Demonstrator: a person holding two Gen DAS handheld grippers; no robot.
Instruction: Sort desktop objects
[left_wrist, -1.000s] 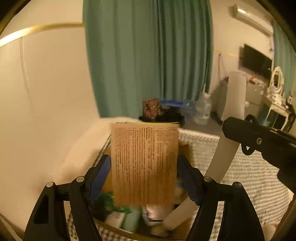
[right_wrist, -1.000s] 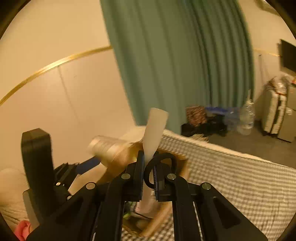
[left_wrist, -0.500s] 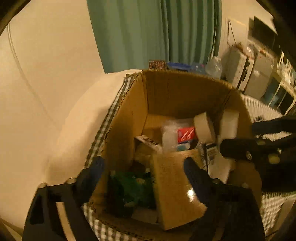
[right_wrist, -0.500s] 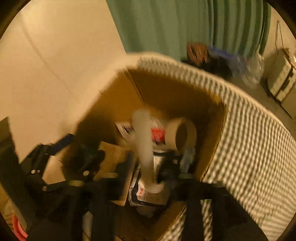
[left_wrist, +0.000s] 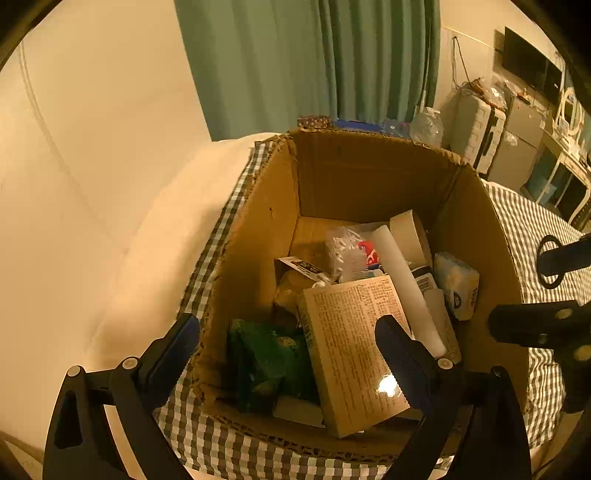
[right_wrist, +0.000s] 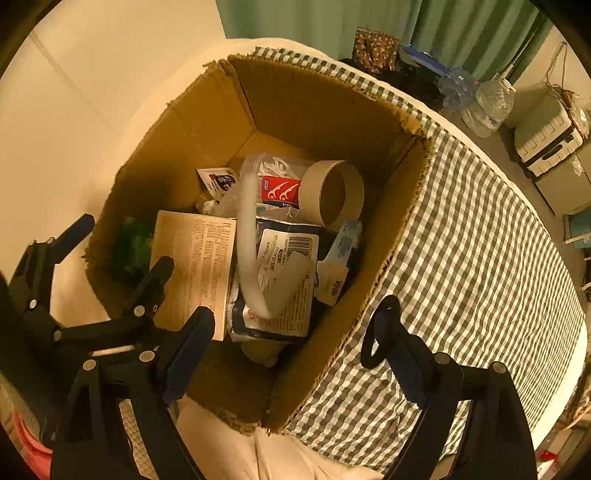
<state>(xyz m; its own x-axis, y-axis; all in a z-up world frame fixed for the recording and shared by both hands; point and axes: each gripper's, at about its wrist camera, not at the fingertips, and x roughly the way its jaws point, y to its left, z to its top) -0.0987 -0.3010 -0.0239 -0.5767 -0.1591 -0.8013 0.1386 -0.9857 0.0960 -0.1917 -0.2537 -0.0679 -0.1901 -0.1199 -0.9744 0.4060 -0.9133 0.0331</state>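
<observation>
Both grippers hang over the cardboard box (right_wrist: 325, 99) on the checked cover. The left gripper (left_wrist: 288, 338) is still opening, nothing pinched, jaws straddling the box's near wall. The right gripper (right_wrist: 291, 332) gapes wide and empty too. The printed carton (left_wrist: 354, 350) lies flat at the near edge, white tube (right_wrist: 247, 240) slanted beside it — both look light. Carton's stiff, so grab its long edges; the tube looks squashy, so take it mid-body.

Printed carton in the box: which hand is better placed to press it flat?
Left, I'd judge. The left gripper, jaws opening with nothing gripped, hangs directly over the printed carton; the right gripper straddles the box wall.
</observation>
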